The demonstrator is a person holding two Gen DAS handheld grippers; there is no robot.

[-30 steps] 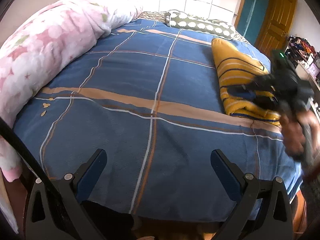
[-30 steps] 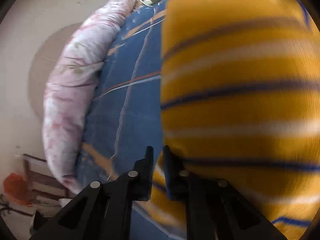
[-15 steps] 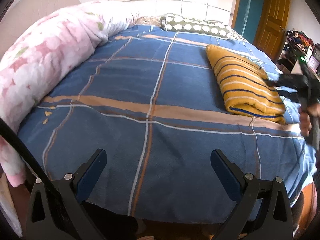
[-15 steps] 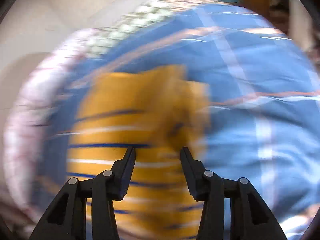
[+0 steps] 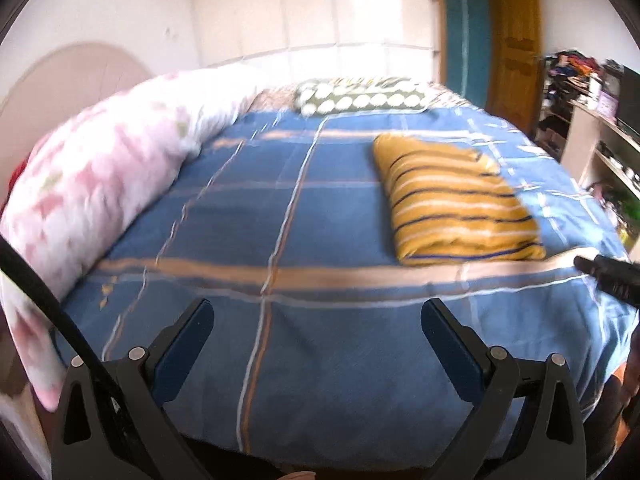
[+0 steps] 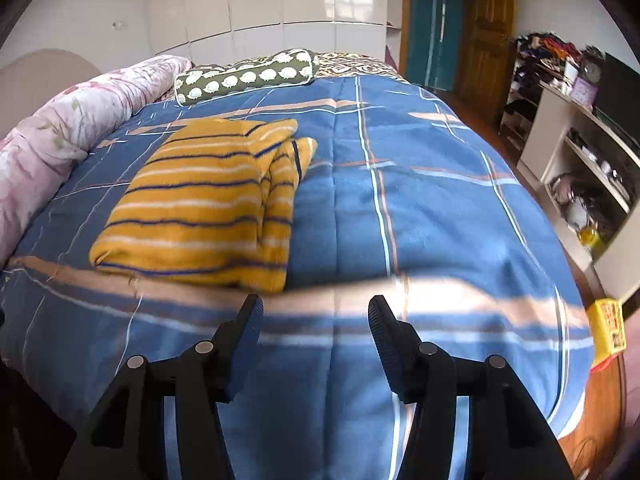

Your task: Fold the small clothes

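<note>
Now the folded yellow striped sweater (image 6: 204, 204) lies flat on the blue plaid bedspread (image 6: 420, 208), toward the bed's right side, well short of the near edge, a sleeve layer tucked along its right flank. Nothing holds it. Right gripper (image 6: 316, 314) hangs above the near edge of the bed, just off the sweater's near right corner; its jaws have just been opening and stand apart with only bedspread showing between them. Left gripper (image 5: 318, 322) over the near edge too, more to the left, jaws wide apart, empty. In the left wrist view the tip of the right gripper (image 5: 608, 274) pokes in at the right edge of the bed. Pink floral quilt (image 5: 100, 184) rolled along the left edge. Green dotted pillow (image 6: 248, 76) at the head end. White shelf unit (image 6: 580, 168) right of the bed, cluttered.
</note>
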